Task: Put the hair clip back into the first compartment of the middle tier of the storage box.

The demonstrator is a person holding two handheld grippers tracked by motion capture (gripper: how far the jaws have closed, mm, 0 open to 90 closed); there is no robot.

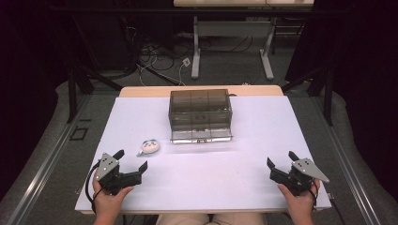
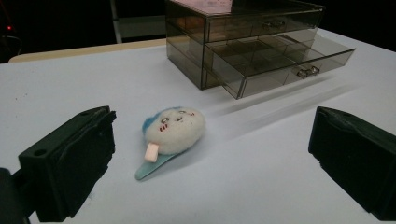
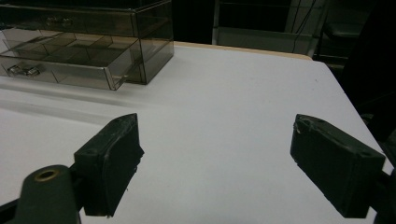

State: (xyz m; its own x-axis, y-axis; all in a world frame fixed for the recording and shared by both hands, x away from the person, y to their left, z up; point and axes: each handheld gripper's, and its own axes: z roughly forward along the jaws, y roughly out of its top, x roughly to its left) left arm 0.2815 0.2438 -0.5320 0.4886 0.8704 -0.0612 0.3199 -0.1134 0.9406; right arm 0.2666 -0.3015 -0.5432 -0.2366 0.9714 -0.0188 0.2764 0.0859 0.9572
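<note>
Right now I hold my left gripper with jaws spread wide and empty, just short of the small white-and-blue plush face clip, which lies flat on the white table. My right gripper gapes equally wide, well apart. Behind stands the smoky transparent plastic drawer box, lower drawer pulled out, contents hard to make out.

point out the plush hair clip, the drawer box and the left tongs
white plush hair clip [image 2: 173,129], left gripper view, fluffy face
smoky clear plastic drawer box [image 1: 200,101], high view, top panel
left tongs [image 1: 132,159], high view, between fingertips
</note>
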